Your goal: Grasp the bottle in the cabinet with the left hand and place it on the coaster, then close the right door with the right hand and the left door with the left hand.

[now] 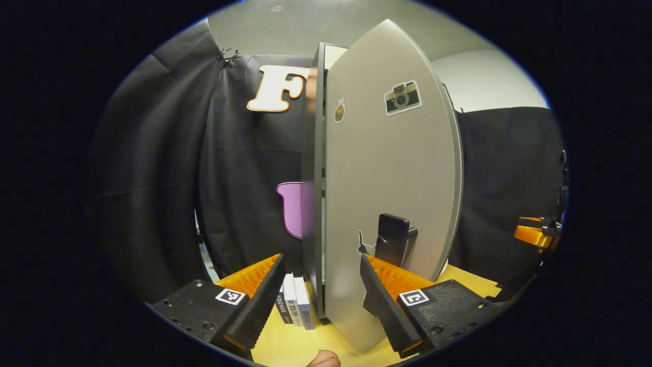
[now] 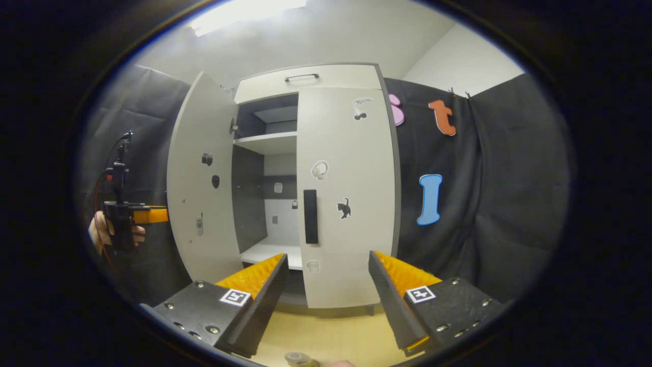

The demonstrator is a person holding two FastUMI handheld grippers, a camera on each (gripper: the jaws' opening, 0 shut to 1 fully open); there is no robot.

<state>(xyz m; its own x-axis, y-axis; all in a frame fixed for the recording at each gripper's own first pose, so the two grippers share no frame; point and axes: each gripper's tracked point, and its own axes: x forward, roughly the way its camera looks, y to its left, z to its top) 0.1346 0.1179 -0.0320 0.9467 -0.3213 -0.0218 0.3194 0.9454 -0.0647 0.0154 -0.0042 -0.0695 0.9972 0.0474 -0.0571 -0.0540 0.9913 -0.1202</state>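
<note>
Gaping wide with nothing between the fingers, the left tongs sit at the bottom of the left gripper view, hard up against the left door. That door stands edge-on in the centre of the frame, swung out from the cabinet, and its dark handle shows just above the right-hand finger. A camera sticker sits near the door's top. Some books stand on the desk at lower centre, beside the door's foot.

The right tongs at the bottom of the right gripper view are likewise released and empty, held back from the cabinet. In that view the right door lies shut at centre frame, with a cat sticker beside its handle. The left door stands open at centre left, baring the shelves. At the left edge of the frame a hand holds the left tongs just outside that open door. At the very bottom centre something small and round rests on the desk; whether it is the bottle I cannot tell.
</note>
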